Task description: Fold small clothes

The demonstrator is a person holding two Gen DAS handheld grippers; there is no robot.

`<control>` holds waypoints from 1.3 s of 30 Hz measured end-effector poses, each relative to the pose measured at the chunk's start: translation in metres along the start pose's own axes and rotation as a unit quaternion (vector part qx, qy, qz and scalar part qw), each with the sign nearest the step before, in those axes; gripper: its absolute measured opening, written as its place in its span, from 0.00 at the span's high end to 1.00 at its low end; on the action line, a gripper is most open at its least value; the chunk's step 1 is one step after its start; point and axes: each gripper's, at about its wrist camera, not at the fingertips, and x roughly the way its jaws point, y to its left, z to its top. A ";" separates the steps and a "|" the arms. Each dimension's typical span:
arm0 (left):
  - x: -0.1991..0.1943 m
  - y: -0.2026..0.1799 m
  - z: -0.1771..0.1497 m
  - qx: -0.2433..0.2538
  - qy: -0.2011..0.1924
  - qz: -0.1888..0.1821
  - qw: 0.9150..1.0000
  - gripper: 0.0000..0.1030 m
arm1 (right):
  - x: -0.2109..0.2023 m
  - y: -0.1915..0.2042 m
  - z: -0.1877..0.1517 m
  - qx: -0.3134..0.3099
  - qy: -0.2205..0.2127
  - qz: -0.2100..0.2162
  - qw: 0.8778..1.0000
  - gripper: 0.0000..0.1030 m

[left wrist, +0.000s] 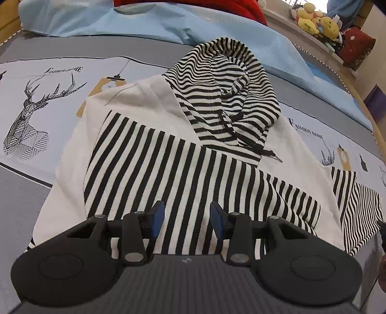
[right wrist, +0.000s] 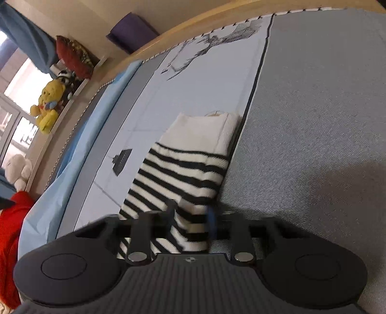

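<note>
A small white hoodie point(left wrist: 149, 113) with a black-and-white striped hood point(left wrist: 224, 96) lies flat on the bed. One striped sleeve point(left wrist: 193, 183) is folded across its body. My left gripper point(left wrist: 187, 218) hovers open just above that folded sleeve, empty. The other striped sleeve point(left wrist: 357, 207) lies out to the right, with a white cuff point(right wrist: 205, 130) at its far end. My right gripper point(right wrist: 191, 217) is over this sleeve point(right wrist: 178, 178) with its fingers on either side of the fabric; the view is blurred and the jaws stand apart.
The bed cover point(left wrist: 26, 108) is grey with deer prints. A light blue sheet point(left wrist: 135, 21) and a red blanket point(right wrist: 9, 229) lie at the head. Plush toys point(right wrist: 48, 106) sit on a shelf by the wooden bed frame point(right wrist: 183, 26).
</note>
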 end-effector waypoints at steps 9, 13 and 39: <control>-0.018 0.026 0.013 -0.043 -0.016 -0.012 0.999 0.55 | -0.118 0.101 -0.008 -0.123 -0.081 0.042 0.988 0.95; -0.023 0.042 0.015 -0.060 -0.012 -0.014 0.998 0.55 | -0.171 0.128 -0.062 -0.150 -0.082 0.054 0.984 0.95; -0.013 0.120 0.028 -0.181 0.015 -0.038 0.983 0.55 | -0.155 0.236 -0.364 -0.601 0.242 0.260 0.716 0.64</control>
